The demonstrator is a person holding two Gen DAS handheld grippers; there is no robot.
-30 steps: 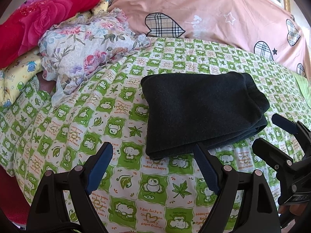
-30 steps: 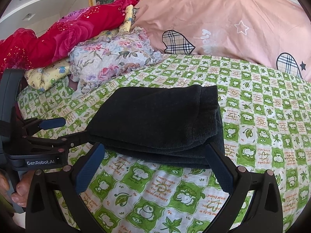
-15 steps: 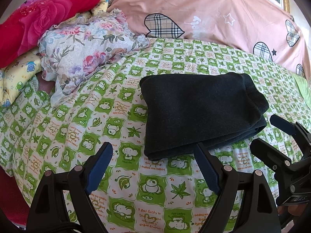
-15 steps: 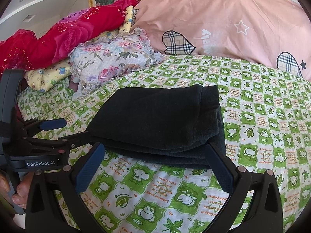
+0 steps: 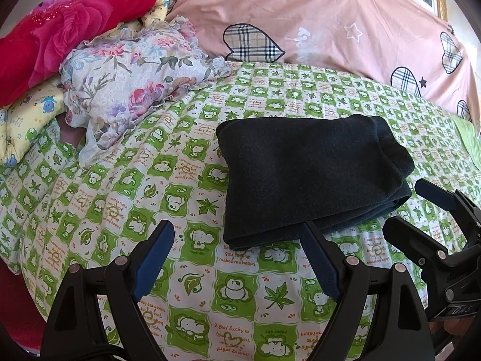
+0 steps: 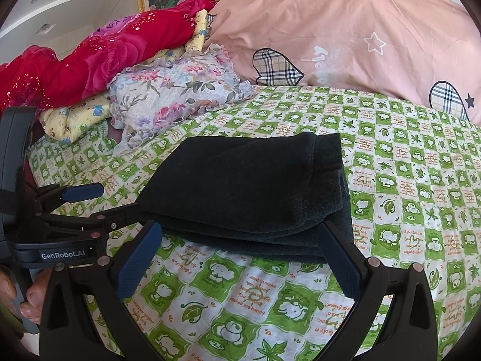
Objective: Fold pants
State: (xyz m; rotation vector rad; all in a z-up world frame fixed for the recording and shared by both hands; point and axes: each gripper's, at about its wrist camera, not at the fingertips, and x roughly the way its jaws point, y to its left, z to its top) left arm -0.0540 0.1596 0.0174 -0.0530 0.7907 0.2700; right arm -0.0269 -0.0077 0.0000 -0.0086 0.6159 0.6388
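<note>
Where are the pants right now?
Folded dark pants lie on the green checked sheet, centre-right in the left wrist view, just beyond both open grippers, right of the floral pillow.

1. "GenRobot.AI" in white letters on the black body of the left gripper (image 6: pixel 85 203), seen from the right wrist camera.
2. "you smiling makes me happy" in orange on the green and white bed sheet (image 5: pixel 237 257).
3. "I feel lucky to have such a great friend" in orange on another square of the same sheet.
4. Pale letters on the pink quilt (image 6: pixel 345 45), too faint to read.
</note>
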